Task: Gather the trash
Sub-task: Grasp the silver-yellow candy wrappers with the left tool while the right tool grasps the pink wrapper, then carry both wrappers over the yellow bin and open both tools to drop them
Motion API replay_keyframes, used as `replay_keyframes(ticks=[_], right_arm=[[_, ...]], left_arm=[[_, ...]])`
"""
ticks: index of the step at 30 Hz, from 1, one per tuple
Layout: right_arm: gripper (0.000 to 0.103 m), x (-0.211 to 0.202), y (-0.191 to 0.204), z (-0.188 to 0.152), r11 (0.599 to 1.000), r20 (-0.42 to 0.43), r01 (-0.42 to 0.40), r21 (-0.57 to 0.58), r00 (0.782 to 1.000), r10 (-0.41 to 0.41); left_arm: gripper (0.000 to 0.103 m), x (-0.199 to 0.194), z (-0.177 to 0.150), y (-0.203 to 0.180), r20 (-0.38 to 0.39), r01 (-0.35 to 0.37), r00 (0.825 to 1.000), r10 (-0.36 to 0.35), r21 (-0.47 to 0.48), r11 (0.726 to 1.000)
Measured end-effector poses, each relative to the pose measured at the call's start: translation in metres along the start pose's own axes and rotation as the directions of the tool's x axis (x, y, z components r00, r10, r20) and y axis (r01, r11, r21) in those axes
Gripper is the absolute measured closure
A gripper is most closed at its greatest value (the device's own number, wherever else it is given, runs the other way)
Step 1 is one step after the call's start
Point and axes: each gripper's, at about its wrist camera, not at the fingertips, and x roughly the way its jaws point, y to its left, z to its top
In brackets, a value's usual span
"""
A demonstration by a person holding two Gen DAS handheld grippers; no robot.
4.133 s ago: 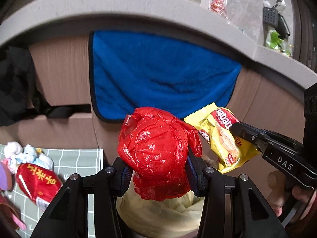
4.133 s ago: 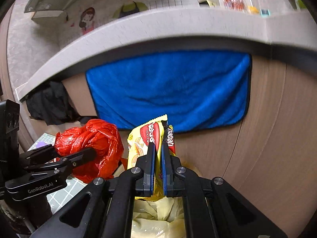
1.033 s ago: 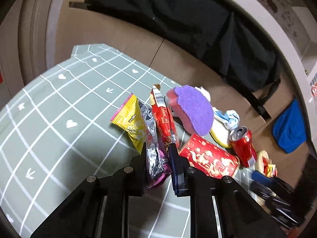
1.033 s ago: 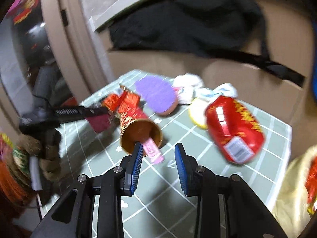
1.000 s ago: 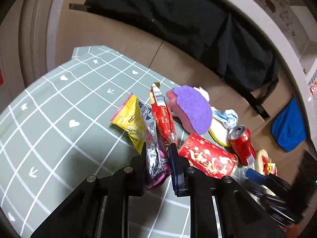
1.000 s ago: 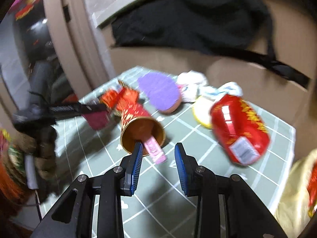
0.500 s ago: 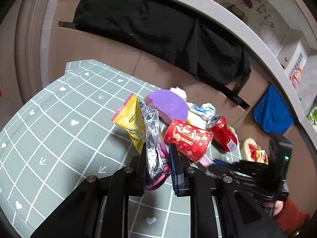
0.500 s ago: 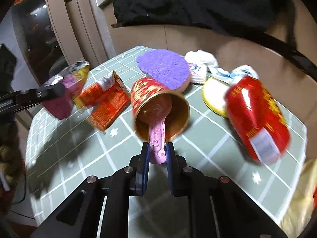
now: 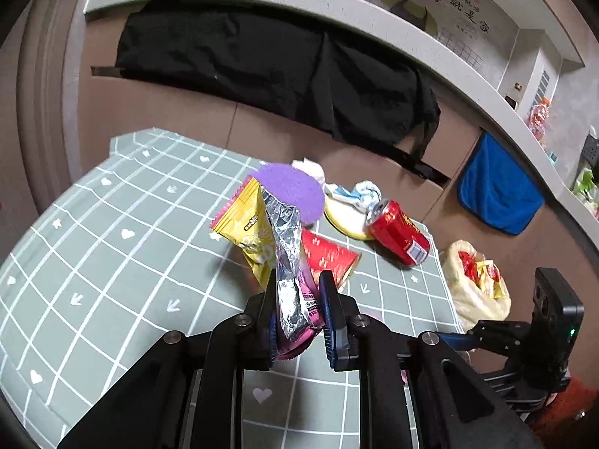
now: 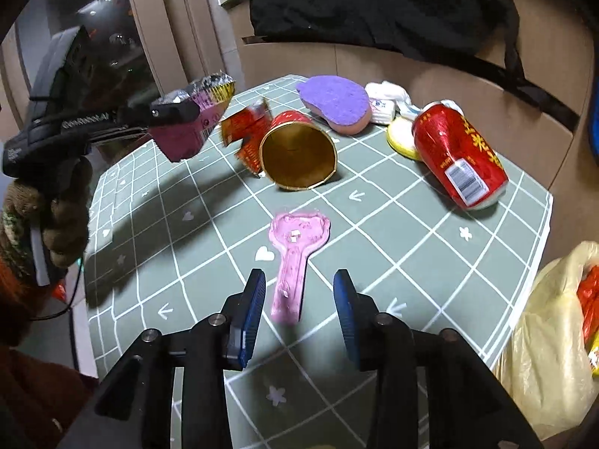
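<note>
My left gripper [image 9: 297, 308] is shut on a bunch of snack wrappers [image 9: 277, 239], yellow, silver and purple, held above the green table. It shows in the right wrist view [image 10: 176, 112] with the wrappers [image 10: 194, 127]. My right gripper [image 10: 299, 299] is open, its jaws on either side of the handle of a pink spoon [image 10: 295, 250] that lies flat on the table. A red paper cup [image 10: 299, 153] lies on its side beyond the spoon. A yellowish trash bag [image 10: 554, 340] hangs at the table's right edge; it also shows in the left wrist view [image 9: 475, 284].
On the green grid tablecloth [image 10: 393, 247] lie a red can [image 10: 460, 157], a purple sponge [image 10: 337, 103], a red wrapper [image 10: 243, 131], a yellow round thing [image 10: 400, 136] and white crumpled tissues [image 10: 385, 99]. A black cloth [image 9: 280, 63] and a blue towel [image 9: 498, 198] hang behind.
My right gripper pulled the pink spoon out of the red cup, then opened and let it go on the table. My left gripper has lifted the wrappers higher.
</note>
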Motion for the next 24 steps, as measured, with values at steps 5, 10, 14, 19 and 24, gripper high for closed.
replay_keyframes(ticks=[5,10,14,19,24], right_arm=[[0.067,0.026,0.003,0.015,1.0,0.004,0.011,-0.019,1.0,-0.011],[0.067,0.053,0.001,0.03,0.999,-0.011,0.033,-0.007,0.999,-0.033],[0.066,0.069,0.008,0.032,0.998,-0.049,0.044,-0.052,0.998,-0.047],[0.068,0.055,0.003,0.033,0.998,-0.005,0.049,-0.034,0.999,-0.049],[0.068,0.016,-0.011,0.04,0.998,0.09,0.045,0.04,0.995,-0.048]], left_arm=[[0.083,-0.007,0.006,-0.007,0.04,-0.042,0.998,0.042,0.015,0.999],[0.083,-0.007,0.007,-0.014,0.046,-0.051,0.998,0.049,0.037,0.998],[0.083,-0.005,0.009,-0.015,0.041,-0.057,0.998,0.055,0.038,0.998],[0.083,-0.004,0.009,-0.02,0.045,-0.068,0.997,0.067,0.032,0.997],[0.083,-0.008,0.014,-0.04,0.092,-0.089,0.993,0.08,0.092,0.992]])
